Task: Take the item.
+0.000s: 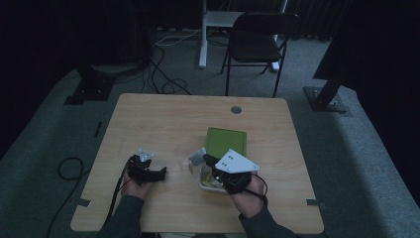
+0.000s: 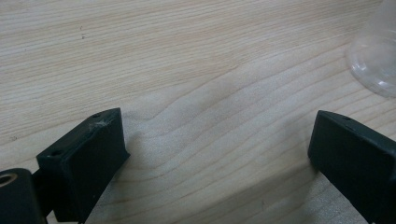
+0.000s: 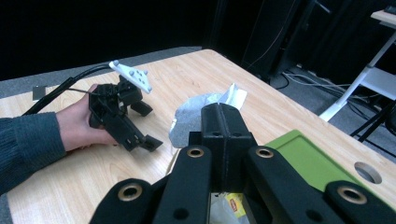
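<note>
My right gripper point(image 1: 206, 159) point(image 3: 223, 111) is shut, and a crumpled silver-grey wrapper point(image 1: 196, 157) point(image 3: 194, 116) sticks up from behind its tips, apparently pinched there. Under it sits a clear plastic container point(image 1: 207, 180) holding a packet with a yellow label point(image 3: 232, 203). A flat green tray point(image 1: 226, 141) point(image 3: 308, 158) lies just beyond. My left gripper point(image 1: 159, 173) point(image 2: 215, 135) point(image 3: 147, 127) rests low on the wooden table point(image 1: 163, 124) to the left, jaws wide open with only bare wood between them. A clear plastic rim point(image 2: 376, 65) shows beyond its right jaw.
The table has a round cable hole point(image 1: 236, 109) point(image 3: 367, 171) near its far edge. A black folding chair point(image 1: 257, 39) and a white desk leg point(image 1: 202, 44) stand on the floor beyond. Cables trail on the carpet at the left.
</note>
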`<act>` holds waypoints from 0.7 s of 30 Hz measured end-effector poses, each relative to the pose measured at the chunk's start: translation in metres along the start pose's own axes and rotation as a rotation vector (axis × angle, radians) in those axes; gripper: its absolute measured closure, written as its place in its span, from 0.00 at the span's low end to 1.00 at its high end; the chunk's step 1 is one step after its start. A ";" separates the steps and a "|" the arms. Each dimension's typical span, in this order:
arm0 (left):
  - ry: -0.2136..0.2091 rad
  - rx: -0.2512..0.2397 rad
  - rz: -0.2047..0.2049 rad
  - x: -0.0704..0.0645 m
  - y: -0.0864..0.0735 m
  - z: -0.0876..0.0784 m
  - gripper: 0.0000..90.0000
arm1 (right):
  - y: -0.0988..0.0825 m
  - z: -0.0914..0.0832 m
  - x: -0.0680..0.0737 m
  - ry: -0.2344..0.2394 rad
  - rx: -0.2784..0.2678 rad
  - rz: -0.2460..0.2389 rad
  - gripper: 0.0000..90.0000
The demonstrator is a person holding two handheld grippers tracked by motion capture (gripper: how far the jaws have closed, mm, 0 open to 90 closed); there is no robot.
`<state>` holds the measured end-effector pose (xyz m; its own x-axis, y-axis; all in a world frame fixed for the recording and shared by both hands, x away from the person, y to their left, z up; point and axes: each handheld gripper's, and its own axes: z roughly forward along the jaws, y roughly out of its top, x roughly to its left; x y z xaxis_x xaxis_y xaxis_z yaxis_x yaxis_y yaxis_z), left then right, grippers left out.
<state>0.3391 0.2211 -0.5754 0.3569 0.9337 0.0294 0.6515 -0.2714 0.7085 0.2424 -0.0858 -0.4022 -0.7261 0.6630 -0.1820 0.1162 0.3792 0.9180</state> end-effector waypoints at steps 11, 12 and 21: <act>0.000 0.002 0.000 0.000 0.000 0.000 0.05 | 0.010 0.010 -0.004 -0.004 -0.017 0.004 1.00; 0.000 0.002 0.000 0.000 0.000 0.000 0.05 | 0.010 0.010 -0.004 -0.004 -0.017 0.004 1.00; -0.001 0.002 0.000 0.000 0.000 0.000 0.05 | 0.020 0.019 -0.010 -0.014 -0.028 0.003 1.00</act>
<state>0.3391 0.2212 -0.5752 0.3575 0.9335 0.0292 0.6526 -0.2721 0.7071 0.2644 -0.0724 -0.3887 -0.7160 0.6735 -0.1839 0.0995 0.3592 0.9279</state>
